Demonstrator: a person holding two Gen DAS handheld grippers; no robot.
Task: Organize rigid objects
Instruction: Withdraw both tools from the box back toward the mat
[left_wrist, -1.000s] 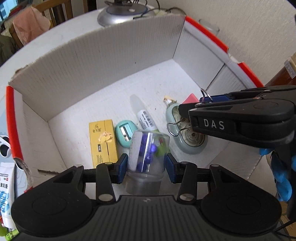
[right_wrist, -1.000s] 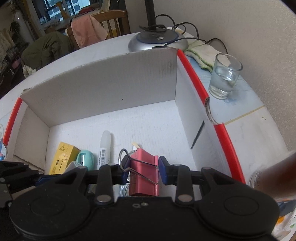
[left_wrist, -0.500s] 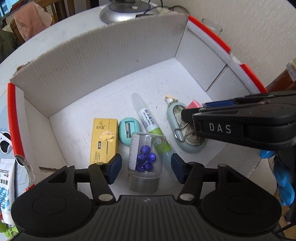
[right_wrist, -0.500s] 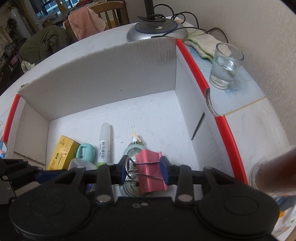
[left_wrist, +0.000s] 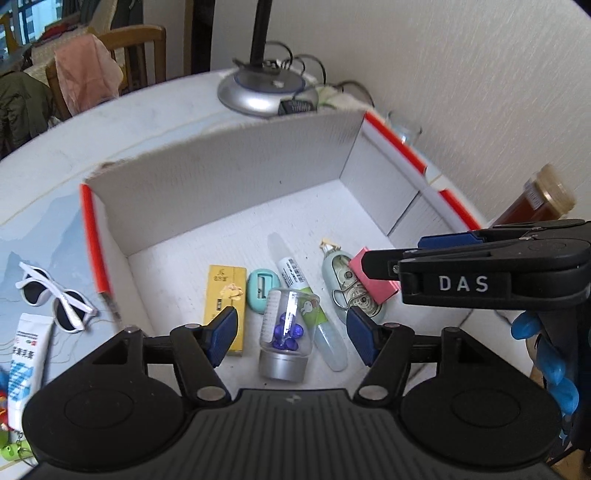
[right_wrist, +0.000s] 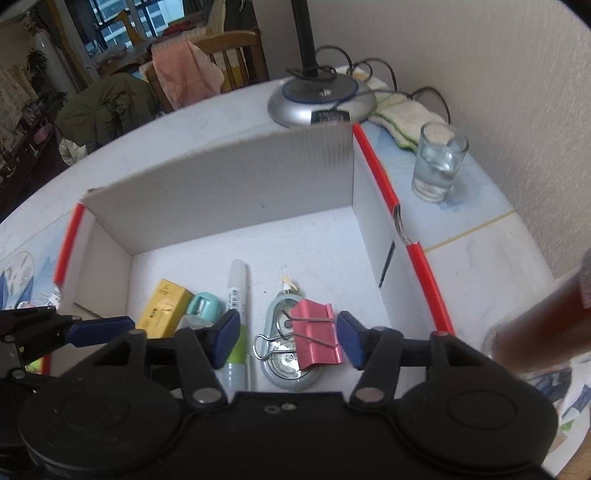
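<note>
Both tongs have just been opening and risen: left tongs (left_wrist: 291, 334) hang half-open, empty, above the released jar (left_wrist: 285, 334); right tongs (right_wrist: 282, 338) likewise over the clip (right_wrist: 316, 338), which lies on the tape (right_wrist: 290, 354). Box (left_wrist: 229, 184): carton at 9 o'clock of jar, pen at 1. Left on the table (left_wrist: 140, 122): sunglasses (left_wrist: 55, 299), tube (left_wrist: 27, 354), at 9 o'clock.

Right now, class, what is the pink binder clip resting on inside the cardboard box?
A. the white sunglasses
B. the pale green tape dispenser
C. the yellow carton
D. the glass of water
B: the pink binder clip lies across the pale green tape dispenser, clear of the right gripper's open jaws.
</note>
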